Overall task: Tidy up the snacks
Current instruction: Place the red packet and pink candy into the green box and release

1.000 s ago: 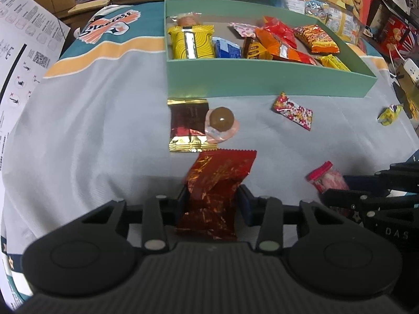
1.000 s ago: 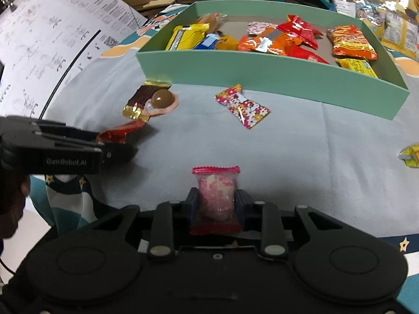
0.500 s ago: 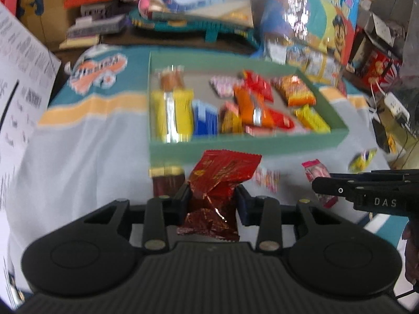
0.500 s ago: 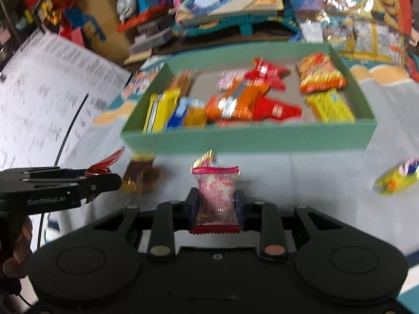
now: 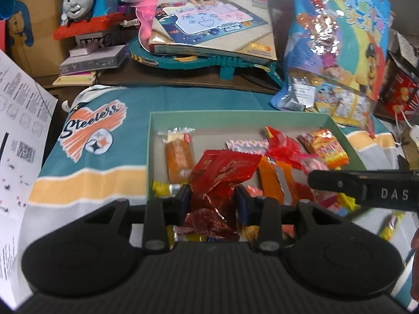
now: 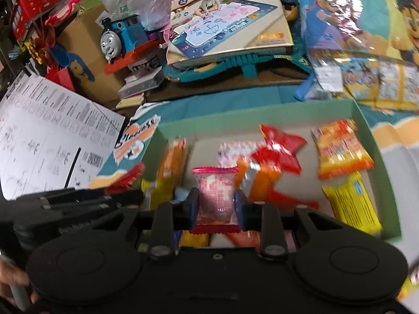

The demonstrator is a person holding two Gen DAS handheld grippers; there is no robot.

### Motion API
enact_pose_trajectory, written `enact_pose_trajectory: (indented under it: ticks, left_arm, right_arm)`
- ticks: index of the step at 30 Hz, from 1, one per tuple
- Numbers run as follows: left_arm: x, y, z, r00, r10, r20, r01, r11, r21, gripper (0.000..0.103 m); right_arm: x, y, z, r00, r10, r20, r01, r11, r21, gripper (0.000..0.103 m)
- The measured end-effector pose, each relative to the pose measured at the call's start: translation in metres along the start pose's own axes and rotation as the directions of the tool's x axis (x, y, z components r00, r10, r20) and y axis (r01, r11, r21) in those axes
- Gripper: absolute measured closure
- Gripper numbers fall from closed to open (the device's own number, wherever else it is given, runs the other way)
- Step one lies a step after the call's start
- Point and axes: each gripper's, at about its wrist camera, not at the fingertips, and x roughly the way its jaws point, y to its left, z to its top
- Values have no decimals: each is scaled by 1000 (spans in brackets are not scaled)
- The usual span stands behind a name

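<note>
My left gripper (image 5: 212,200) is shut on a crinkled dark red foil snack packet (image 5: 222,175) and holds it above the near left part of the green box (image 5: 235,113). My right gripper (image 6: 215,205) is shut on a small pink candy packet (image 6: 215,196) and holds it over the middle of the same box (image 6: 377,141). The box holds several snacks: an orange cake bar (image 5: 179,158), red packets (image 6: 281,150), an orange-yellow bag (image 6: 341,149) and a yellow packet (image 6: 352,205). The right gripper shows as a black bar at the right of the left wrist view (image 5: 366,187).
The box sits on a teal, yellow and grey cloth (image 5: 89,183). A printed paper sheet (image 6: 44,136) lies at the left. Behind stand a toy blue train (image 5: 83,2), a boxed drawing mat (image 5: 209,23) and a large cartoon snack bag (image 5: 337,47). A yellow candy (image 5: 392,225) lies at the right.
Both grippers have lifted their packets off the cloth and carried them forward over the green box. The brown packet and round chocolate have dropped out of view.
</note>
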Motion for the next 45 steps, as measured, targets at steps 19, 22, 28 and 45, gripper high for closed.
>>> enact_pose_trajectory:
  ticks: [19, 22, 28, 45]
  left_arm:
    - [96, 1, 58, 994, 112, -9, -113, 994, -6, 12]
    - [92, 3, 55, 993, 119, -10, -119, 993, -3, 8]
    - [82, 5, 46, 993, 109, -36, -111, 993, -30, 0]
    - [3, 1, -4, 997, 63, -46, -66, 996, -53, 0]
  right_arm:
    - [109, -9, 80, 1000, 10, 4, -10, 996, 84, 22]
    - [103, -11, 76, 1000, -7, 26, 5, 997, 78, 11]
    - [86, -14, 64, 999, -27, 26, 24, 995, 94, 0]
    - [0, 2, -4, 1000, -25, 7, 25, 997, 69, 0]
